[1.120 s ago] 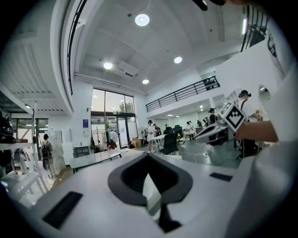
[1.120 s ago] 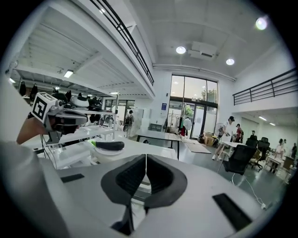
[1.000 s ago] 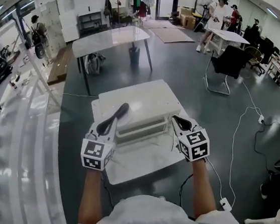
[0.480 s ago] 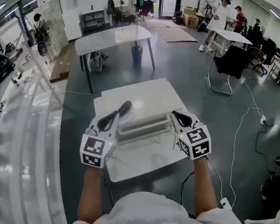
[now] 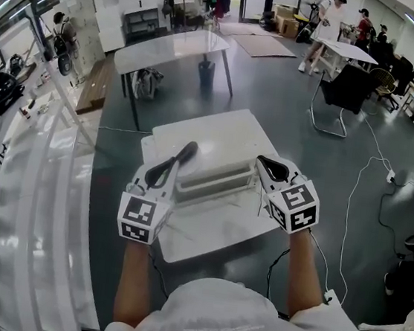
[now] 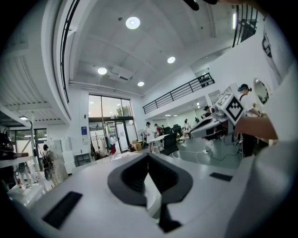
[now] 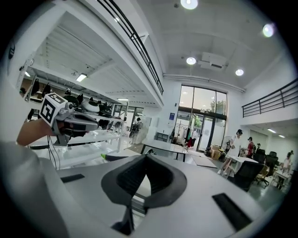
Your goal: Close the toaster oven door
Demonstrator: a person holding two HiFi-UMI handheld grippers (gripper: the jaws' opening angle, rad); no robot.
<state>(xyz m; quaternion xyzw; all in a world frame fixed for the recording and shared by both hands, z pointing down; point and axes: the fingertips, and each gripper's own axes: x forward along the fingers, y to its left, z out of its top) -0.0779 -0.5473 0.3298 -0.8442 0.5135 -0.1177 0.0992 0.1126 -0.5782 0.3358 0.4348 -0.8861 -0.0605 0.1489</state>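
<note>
The white toaster oven (image 5: 210, 154) stands on a small white table (image 5: 206, 232) in the head view, its front with a long handle bar (image 5: 215, 180) facing me. The door looks upright against the body, and I see no gap. My left gripper (image 5: 187, 149) is shut and empty, its tips over the oven's left end. My right gripper (image 5: 262, 162) is shut and empty at the oven's right end. In the left gripper view the jaws (image 6: 150, 163) meet over the white top. The right gripper view shows the same for its jaws (image 7: 146, 163).
A long pale table (image 5: 173, 44) stands behind the oven's table, and a black chair (image 5: 348, 85) is at the back right. Cables (image 5: 353, 194) trail over the grey floor on the right. White shelving (image 5: 33, 177) runs along the left. People stand far back.
My right gripper has risen a little and drifted slightly right. The left gripper has stayed about where it was. Both stay shut.
</note>
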